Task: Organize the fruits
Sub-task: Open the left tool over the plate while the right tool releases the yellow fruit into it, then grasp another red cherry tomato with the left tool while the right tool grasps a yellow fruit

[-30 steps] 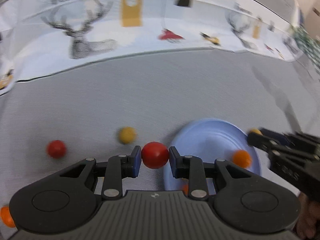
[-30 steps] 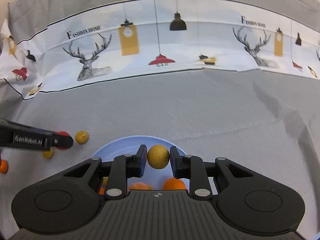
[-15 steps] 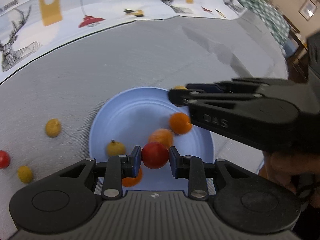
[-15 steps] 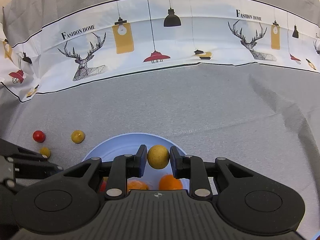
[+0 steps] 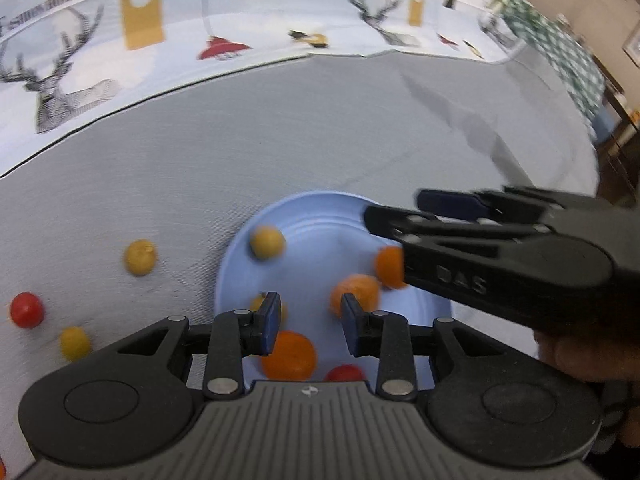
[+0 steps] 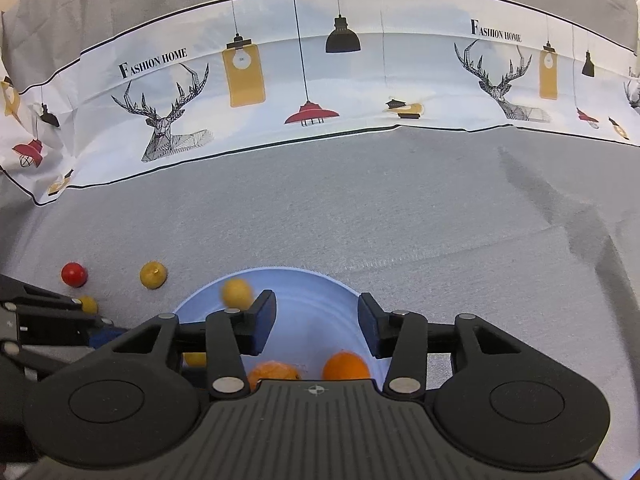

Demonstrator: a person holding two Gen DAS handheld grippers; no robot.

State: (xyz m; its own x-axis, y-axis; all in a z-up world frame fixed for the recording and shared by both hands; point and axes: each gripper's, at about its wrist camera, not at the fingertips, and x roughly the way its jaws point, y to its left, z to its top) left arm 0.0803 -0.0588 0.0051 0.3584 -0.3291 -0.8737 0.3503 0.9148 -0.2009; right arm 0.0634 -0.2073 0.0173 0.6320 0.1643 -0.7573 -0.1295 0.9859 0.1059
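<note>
A light-blue plate lies on the grey cloth. My left gripper hovers over its near part with its jaws opening and nothing between the pads. A red fruit lies just below them on the plate, beside several orange fruits and a blurred yellow fruit. My right gripper is over the same plate, jaws opening and empty. The yellow fruit is loose just left of its left finger. The right gripper reaches in from the right in the left wrist view.
On the cloth left of the plate lie a red fruit and two yellow fruits, one near the left gripper. A white cloth printed with deer and lamps rises at the back. A hand holds the right gripper.
Both grippers have let go: the red fruit fell from the left one onto the plate, and the yellow fruit left the right one. The left gripper moved over the plate.
</note>
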